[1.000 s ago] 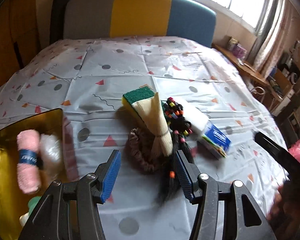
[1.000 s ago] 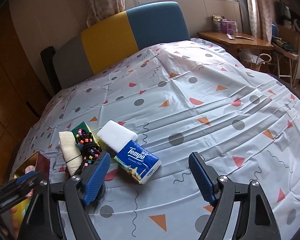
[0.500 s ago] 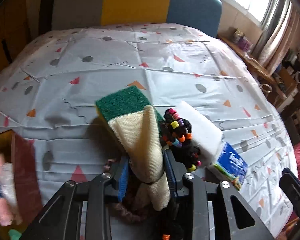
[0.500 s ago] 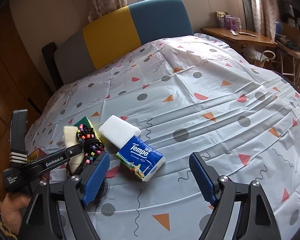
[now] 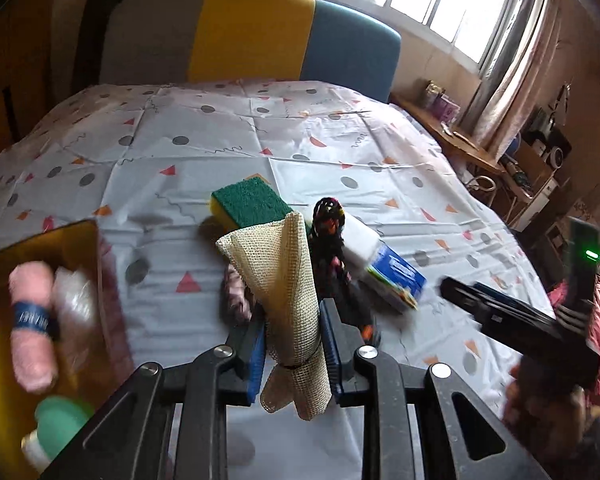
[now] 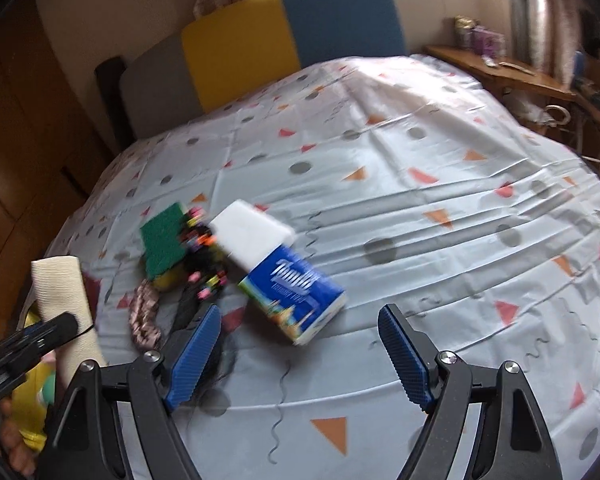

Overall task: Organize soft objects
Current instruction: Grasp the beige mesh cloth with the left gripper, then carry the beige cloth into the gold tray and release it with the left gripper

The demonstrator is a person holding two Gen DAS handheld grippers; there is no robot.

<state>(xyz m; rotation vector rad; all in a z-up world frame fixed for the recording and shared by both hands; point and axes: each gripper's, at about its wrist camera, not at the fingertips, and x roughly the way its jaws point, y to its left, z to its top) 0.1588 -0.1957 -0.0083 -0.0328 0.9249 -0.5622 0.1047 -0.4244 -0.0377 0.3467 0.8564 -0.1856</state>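
- L gripper [image 5: 292, 340]: jaws closing, blue pads pressed on both sides of a rolled cream mesh cloth [image 5: 284, 280]; cloth bound w/ a dark band near its lower end, top fans out above the jaws, bottom hangs below them. Cloth looks lifted clear of the sheet.
- Same cloth in the R wrist view at far left [image 6: 66, 300], held by the dark jaw of the L gripper [image 6: 44, 332].
- R gripper [image 6: 300, 360]: fingers wide apart, nothing between them, hovering over the patterned sheet [image 6: 420, 200], just short of the tissue pack.
- Blue tissue pack [image 6: 296, 296] lies on the sheet, touching the white sponge block [image 6: 252, 236] behind it.
- Green-top yellow sponge [image 5: 248, 204] on the sheet, beside a black hair tie bundle w/ coloured beads [image 5: 330, 232].
- Brownish scrunchie [image 6: 142, 316] on the sheet near R gripper's left finger.
- Yellow bin [image 5: 40, 240] at left edge: holds a pink yarn roll w/ blue label [image 5: 32, 320], a clear whitish item, and a green-and-white item [image 5: 56, 428]; blurred.
- Bed headboard [image 5: 252, 36] grey/yellow/blue at far end.
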